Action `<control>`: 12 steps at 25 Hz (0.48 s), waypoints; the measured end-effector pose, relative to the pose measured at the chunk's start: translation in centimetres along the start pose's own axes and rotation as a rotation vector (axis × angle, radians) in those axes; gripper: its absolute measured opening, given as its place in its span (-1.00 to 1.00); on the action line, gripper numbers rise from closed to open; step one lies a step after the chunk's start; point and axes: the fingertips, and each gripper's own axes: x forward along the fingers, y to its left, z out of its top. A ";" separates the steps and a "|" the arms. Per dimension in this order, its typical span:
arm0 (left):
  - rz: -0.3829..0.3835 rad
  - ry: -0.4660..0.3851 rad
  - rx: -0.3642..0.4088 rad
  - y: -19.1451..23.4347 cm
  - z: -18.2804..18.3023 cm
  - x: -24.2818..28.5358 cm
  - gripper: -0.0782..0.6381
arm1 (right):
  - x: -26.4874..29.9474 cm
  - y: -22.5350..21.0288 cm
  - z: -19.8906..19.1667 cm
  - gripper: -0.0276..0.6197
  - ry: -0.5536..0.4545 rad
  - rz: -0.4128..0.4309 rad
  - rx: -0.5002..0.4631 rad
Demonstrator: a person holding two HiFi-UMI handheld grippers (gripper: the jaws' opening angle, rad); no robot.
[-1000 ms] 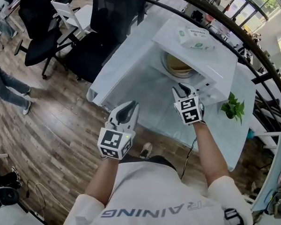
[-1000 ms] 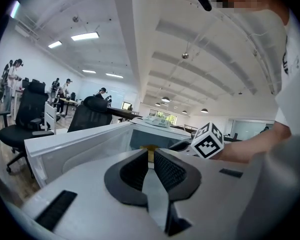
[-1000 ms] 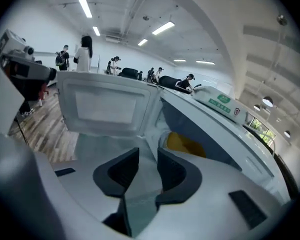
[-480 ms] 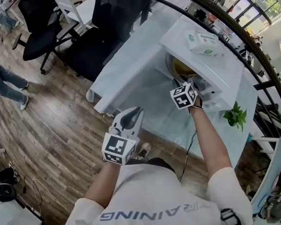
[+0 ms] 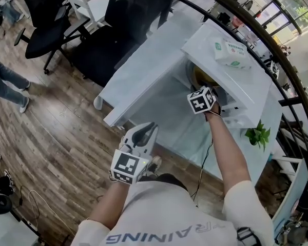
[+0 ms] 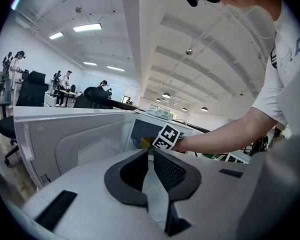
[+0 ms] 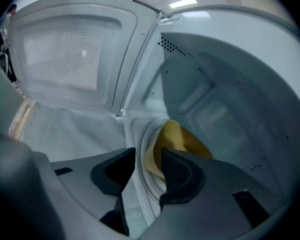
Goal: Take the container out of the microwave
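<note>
Reaching into the smooth white microwave (image 5: 231, 83), the right gripper (image 7: 149, 156) has just been opening its fingers, and the rounded yellow container (image 7: 179, 138) shows between them, unpressed. The left gripper (image 6: 151, 151) has its fingers clenched on nothing.

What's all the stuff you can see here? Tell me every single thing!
microwave: one, white, on the table, door open
container: one, yellow, inside the microwave
packet: one, white-green, atop the microwave
plant: one, green, beside the microwave
table: one, white-covered, under the microwave
office chairs: two, black, beyond the table
person: one, legs only, far left
left gripper: one, grey, low, shut, empty
right gripper: one, grey, at the microwave's mouth, jaws just opened apart, container ahead, ungripped
</note>
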 end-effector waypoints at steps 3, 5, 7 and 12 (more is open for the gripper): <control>0.007 0.006 -0.001 0.3 -0.4 -0.1 -0.61 | 0.3 0.1 -0.2 -0.44 0.017 0.006 -0.021; 0.011 0.002 0.000 0.4 -0.4 0.0 -0.61 | 0.2 -0.3 -0.2 -0.60 0.020 -0.008 -0.036; 0.012 0.003 -0.006 0.4 -0.6 0.0 -0.61 | 0.0 -0.3 0.0 -0.71 0.015 -0.018 -0.054; 0.012 0.001 -0.001 0.3 -0.4 -0.1 -0.61 | -1.6 0.1 1.2 -0.76 -0.033 -0.015 -0.072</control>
